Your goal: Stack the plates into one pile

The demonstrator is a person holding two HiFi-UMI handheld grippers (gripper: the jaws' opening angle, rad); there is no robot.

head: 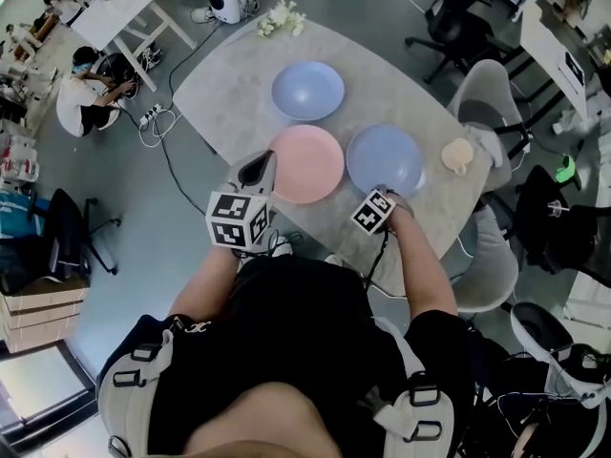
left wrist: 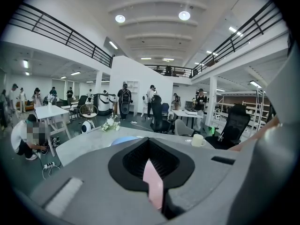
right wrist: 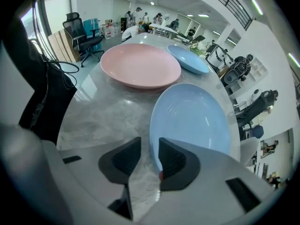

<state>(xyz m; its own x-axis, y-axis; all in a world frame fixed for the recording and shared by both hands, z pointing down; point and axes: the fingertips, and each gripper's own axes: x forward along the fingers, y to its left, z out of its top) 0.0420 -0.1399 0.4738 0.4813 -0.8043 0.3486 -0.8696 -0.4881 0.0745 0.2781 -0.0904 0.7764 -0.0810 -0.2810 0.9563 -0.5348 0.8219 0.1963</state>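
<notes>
Three plates lie apart on the grey table (head: 220, 93): a blue plate (head: 307, 91) at the far side, a pink plate (head: 305, 163) in the middle, and a second blue plate (head: 384, 159) to its right. My right gripper (head: 389, 197) points steeply down at this nearer blue plate (right wrist: 194, 118). It (right wrist: 149, 144) is open and straddles the near rim, one pad inside and one outside, with a gap on the outer side. My left gripper (head: 263, 165) hovers at the pink plate's near-left rim. Its (left wrist: 149, 146) tips meet, and a sliver of the pink plate (left wrist: 153, 186) shows below them.
A cream mug (head: 457, 156) stands at the table's right edge, beside a grey chair (head: 492, 98). White flowers (head: 281, 17) lie at the far edge. A person (head: 91, 89) sits on the floor to the left, near cables.
</notes>
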